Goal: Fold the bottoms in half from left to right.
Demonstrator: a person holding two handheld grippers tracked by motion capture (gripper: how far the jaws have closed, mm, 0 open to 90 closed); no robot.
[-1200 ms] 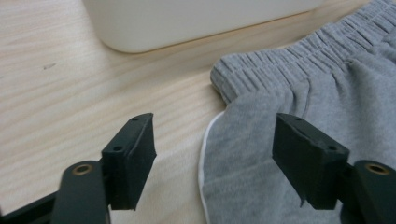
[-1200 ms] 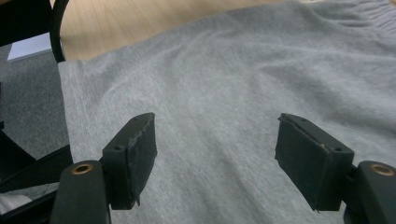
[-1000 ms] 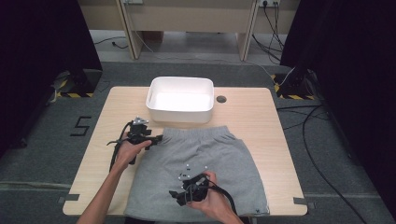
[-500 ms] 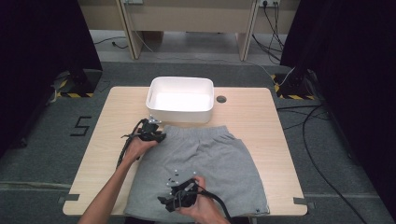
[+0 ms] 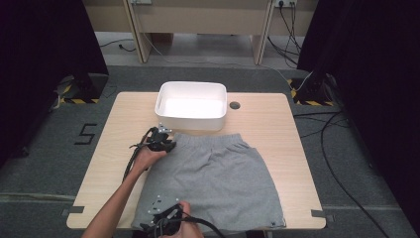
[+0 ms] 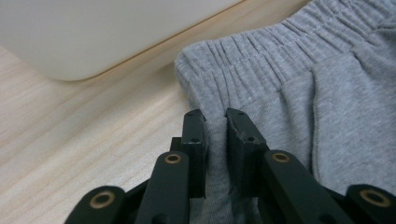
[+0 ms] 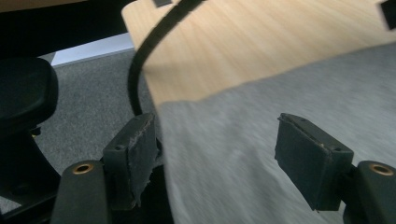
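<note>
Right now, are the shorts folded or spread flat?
Spread flat: the shorts lie open on the table, waistband toward the bin, both legs showing.

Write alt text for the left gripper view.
The left gripper, jaws nearly closed, pinches a fold of the grey shorts just below the elastic waistband corner. A white bin sits beyond on the wooden table.

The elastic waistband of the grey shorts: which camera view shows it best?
The left gripper view: the gathered waistband is close and sharp, just beyond the left gripper. The high view shows it as a small strip near the white bin. The right gripper view shows plain grey cloth.
</note>
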